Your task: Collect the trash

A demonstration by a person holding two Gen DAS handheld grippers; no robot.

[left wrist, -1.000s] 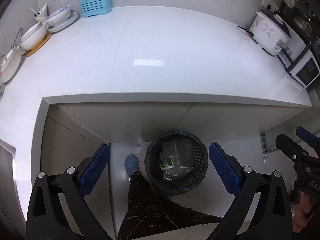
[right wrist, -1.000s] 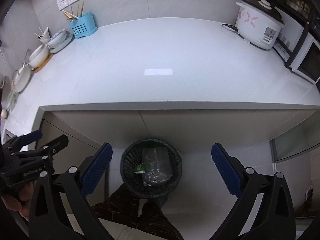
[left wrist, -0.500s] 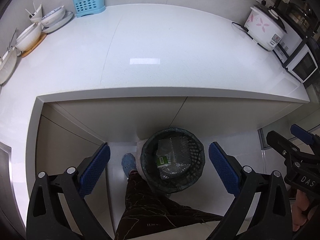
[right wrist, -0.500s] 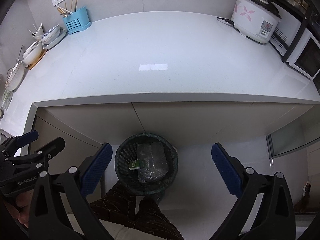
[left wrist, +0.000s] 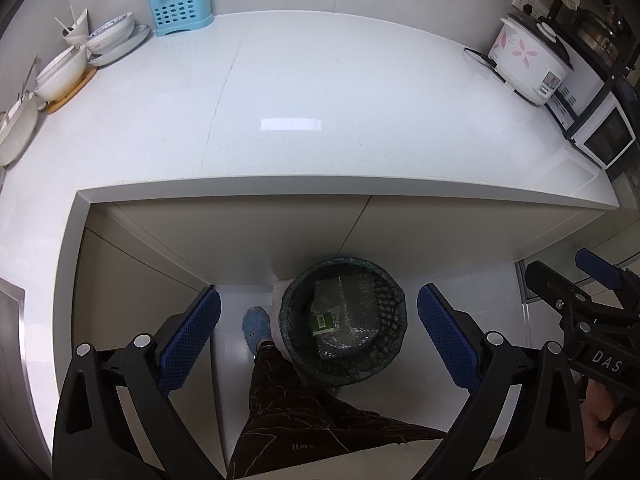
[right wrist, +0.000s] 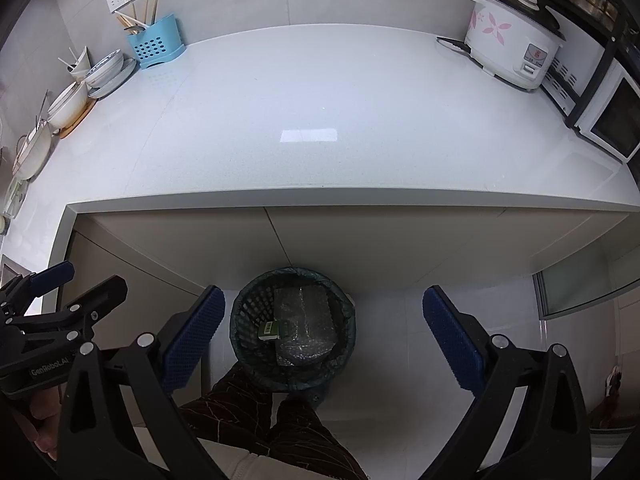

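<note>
The white table [left wrist: 320, 92] in front of me carries things only along its edges. At the far left stand a blue rack [left wrist: 180, 8] with chopsticks and a row of bowls [left wrist: 64, 72], one on a wooden board. At the far right sit a rice cooker [left wrist: 528, 62] with pink flowers and, beside it, an oven [left wrist: 600, 136] under a dark shelf. The table's front edge and the pale cabinets under it lie between those things and the floor.

Below on the floor stands the bin [left wrist: 344, 320], a dark mesh basket with a liner, close to the cabinet front. Inside it lie a bubble wrap packet [left wrist: 352, 312] and a small green box [left wrist: 322, 322] touching its left side. My leg [left wrist: 288, 408] and blue shoe [left wrist: 256, 326] are just beside the bin.

My left hand-held gripper [left wrist: 318, 332] is spread wide and holds nothing, with the bin between its fingers in view. My right hand-held gripper [right wrist: 320, 332] is likewise spread and bare, the bin nearer its left finger.
</note>
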